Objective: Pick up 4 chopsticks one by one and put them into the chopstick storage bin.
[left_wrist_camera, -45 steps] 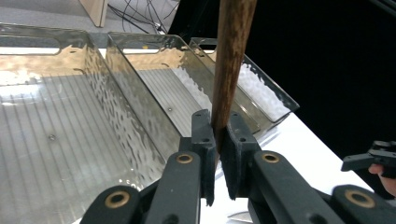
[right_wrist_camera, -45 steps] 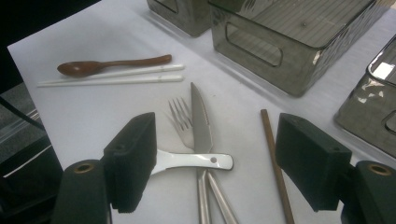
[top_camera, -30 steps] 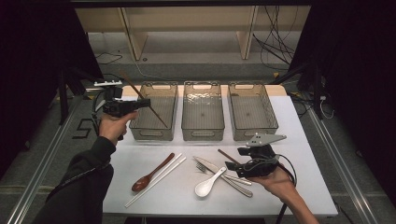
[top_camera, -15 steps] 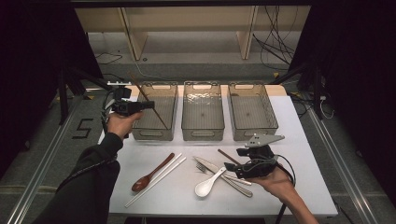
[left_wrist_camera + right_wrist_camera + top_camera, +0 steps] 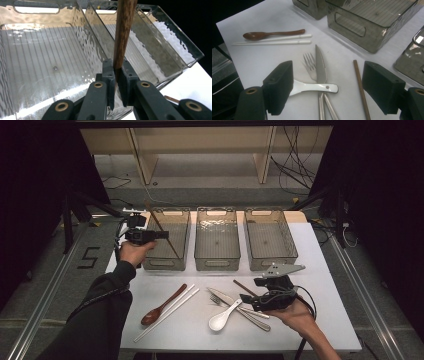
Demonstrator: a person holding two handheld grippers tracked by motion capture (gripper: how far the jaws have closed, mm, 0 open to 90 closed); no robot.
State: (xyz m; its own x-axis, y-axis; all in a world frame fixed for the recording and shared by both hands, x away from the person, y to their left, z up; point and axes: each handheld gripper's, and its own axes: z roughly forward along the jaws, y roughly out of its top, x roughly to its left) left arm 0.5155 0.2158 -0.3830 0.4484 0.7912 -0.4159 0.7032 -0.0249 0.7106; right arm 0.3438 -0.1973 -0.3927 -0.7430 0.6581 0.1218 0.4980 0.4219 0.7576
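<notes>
The left hand-held gripper (image 5: pixel 165 234) hangs over the left bin (image 5: pixel 167 238), its jaws clamped tight on a dark brown chopstick (image 5: pixel 162 228). In the left gripper view the chopstick (image 5: pixel 123 35) rises steeply from between the two black jaws, with the clear ribbed floor of the left bin (image 5: pixel 37 55) below it. In the high view the stick slants across that bin, its upper end toward the far left corner and its lower end down inside near the right wall.

The right hand-held gripper (image 5: pixel 245 299) rests low over the white counter (image 5: pixel 330 285) near its front right part, and its jaws have just been opening; they stand wide with nothing pinched. Between them in the right gripper view lie a white spoon (image 5: pixel 312 87), a fork (image 5: pixel 310 65) and a knife (image 5: pixel 320 67), crossed over one another. A second brown chopstick (image 5: pixel 361 87) lies on the counter just inside the right-hand jaw.

Further left on the counter a brown wooden spoon (image 5: pixel 162 304) lies beside a pair of white chopsticks (image 5: pixel 167 314). The middle bin (image 5: pixel 217 238) and the right bin (image 5: pixel 270 238) stand in a row beside the left one
</notes>
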